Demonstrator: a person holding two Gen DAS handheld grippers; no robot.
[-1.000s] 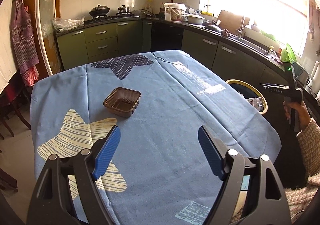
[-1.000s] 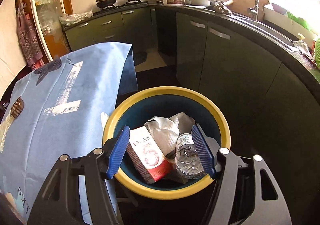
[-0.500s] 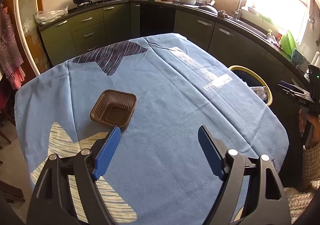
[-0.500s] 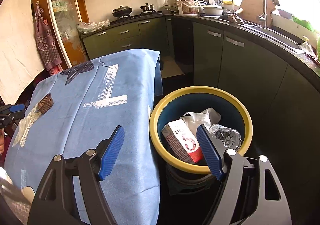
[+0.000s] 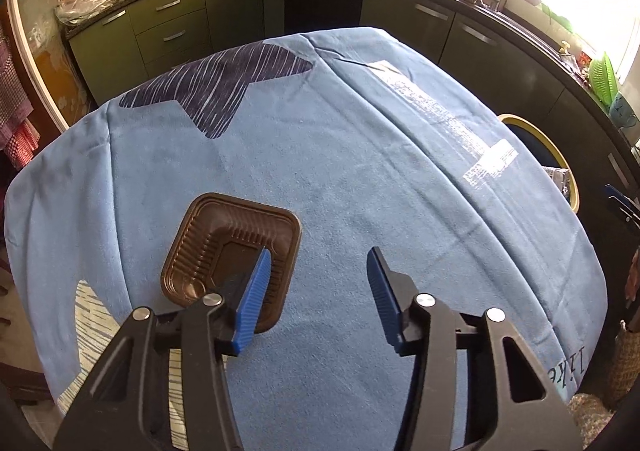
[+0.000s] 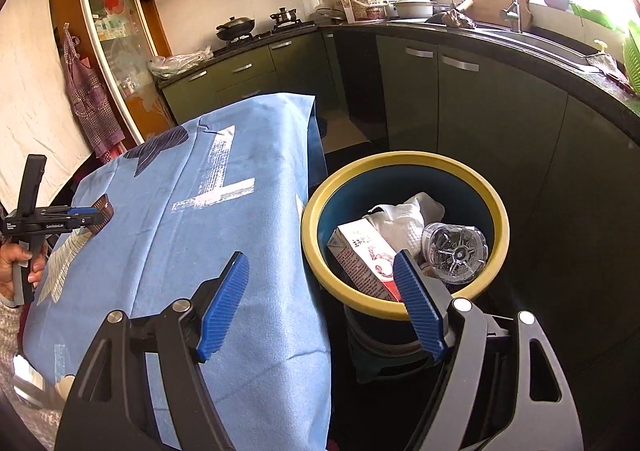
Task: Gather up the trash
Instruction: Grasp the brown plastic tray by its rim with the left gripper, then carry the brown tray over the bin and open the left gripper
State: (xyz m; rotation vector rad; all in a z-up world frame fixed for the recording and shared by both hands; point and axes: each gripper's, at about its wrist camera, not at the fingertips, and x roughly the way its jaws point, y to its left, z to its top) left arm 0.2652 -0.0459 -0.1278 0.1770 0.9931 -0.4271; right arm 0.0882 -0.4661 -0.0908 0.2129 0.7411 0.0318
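Observation:
A brown ribbed plastic tray (image 5: 208,247) lies on the blue tablecloth (image 5: 360,171). My left gripper (image 5: 319,251) is down at it and its jaws are closing. The left finger (image 5: 256,279) reaches inside the tray, the right finger stands outside over the cloth, and the tray's right wall lies between them, untouched by the pads. The right wrist view shows the tray (image 6: 103,207) at the far left with the left gripper (image 6: 86,213) on it. My right gripper (image 6: 320,255) hangs open and empty by the table's edge, near the yellow-rimmed bin (image 6: 404,161).
The bin holds a red-and-white carton (image 6: 356,255), crumpled white paper (image 6: 400,219) and a clear plastic bottle (image 6: 456,251). The bin's rim (image 5: 536,135) also shows past the table's right edge. Dark green kitchen cabinets (image 6: 460,111) curve behind it.
My left gripper moved forward and down onto the tray and its jaws narrowed, with the left finger now inside the tray. The right gripper drew back from over the bin.

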